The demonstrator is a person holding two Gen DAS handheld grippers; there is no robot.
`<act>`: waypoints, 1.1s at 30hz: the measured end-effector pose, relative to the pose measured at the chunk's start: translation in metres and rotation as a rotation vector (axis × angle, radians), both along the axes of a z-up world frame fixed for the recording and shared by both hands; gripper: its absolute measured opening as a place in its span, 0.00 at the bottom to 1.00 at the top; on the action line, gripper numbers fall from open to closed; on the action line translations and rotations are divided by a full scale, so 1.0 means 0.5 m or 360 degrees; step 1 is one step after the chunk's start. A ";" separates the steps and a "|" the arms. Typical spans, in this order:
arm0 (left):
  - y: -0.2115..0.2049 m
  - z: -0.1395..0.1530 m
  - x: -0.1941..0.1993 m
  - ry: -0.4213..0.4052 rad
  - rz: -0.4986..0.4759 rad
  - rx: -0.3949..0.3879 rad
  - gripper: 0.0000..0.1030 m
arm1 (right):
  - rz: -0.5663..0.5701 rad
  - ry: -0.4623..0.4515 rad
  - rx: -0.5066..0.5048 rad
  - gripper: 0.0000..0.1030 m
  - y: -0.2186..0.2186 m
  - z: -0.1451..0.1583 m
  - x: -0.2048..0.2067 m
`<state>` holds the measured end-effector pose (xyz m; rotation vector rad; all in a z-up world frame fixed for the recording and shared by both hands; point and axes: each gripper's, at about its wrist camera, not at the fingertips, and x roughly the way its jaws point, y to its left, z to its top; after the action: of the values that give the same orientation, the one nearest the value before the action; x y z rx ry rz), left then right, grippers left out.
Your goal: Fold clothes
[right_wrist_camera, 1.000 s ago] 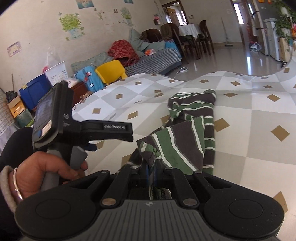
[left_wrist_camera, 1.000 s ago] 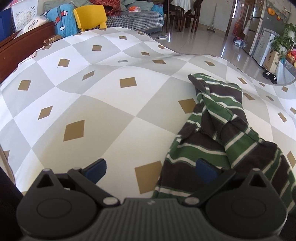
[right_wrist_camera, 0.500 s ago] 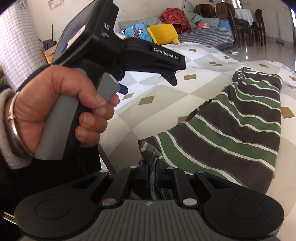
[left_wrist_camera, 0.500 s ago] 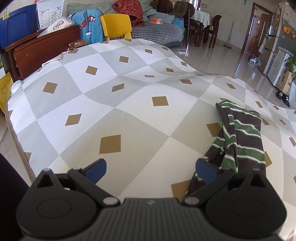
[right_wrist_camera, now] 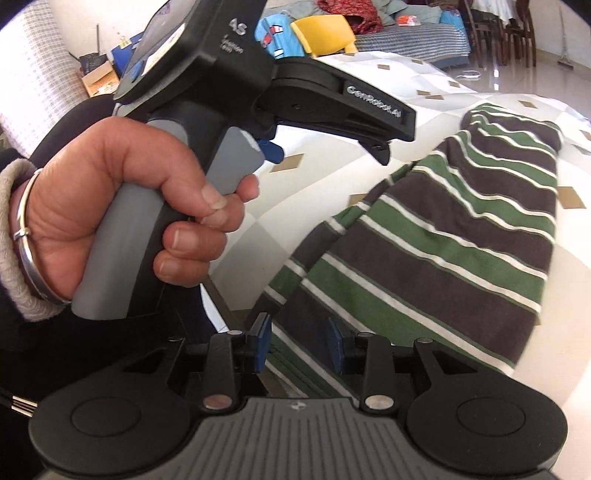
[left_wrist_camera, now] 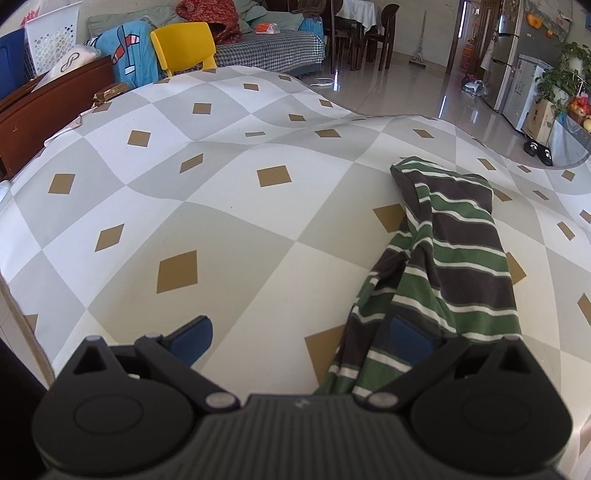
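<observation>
My right claw has just been opening, pads off the green-and-brown striped knit garment lying between them; pulling back could snag its hem and spoil the fold.

A yellow chair stands at the far edge of the table, which wears a grey-and-white diamond cloth. Just left of the chair lies a blue cushion; behind it, a sofa with a red bundle. Far right of the chair stand a fridge and a plant.
</observation>
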<state>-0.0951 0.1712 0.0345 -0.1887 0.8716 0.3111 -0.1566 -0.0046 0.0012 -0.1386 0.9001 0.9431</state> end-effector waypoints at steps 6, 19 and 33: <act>-0.044 -0.004 0.013 -0.0013 -0.0114 -0.0011 1.00 | -0.0319 -0.0057 -0.0061 0.32 -0.073 0.019 0.016; -0.153 -0.056 0.046 0.0051 -0.0403 -0.0037 1.00 | -0.0628 0.0135 -0.0293 0.32 -0.125 -0.052 0.051; -0.134 -0.109 0.063 0.0190 -0.0303 -0.0005 1.00 | -0.0409 0.0118 -0.0320 0.11 -0.076 -0.072 0.038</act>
<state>-0.0636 0.1044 -0.0201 -0.0898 1.0004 0.1439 -0.1375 -0.0428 -0.0347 -0.1559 1.0537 0.6217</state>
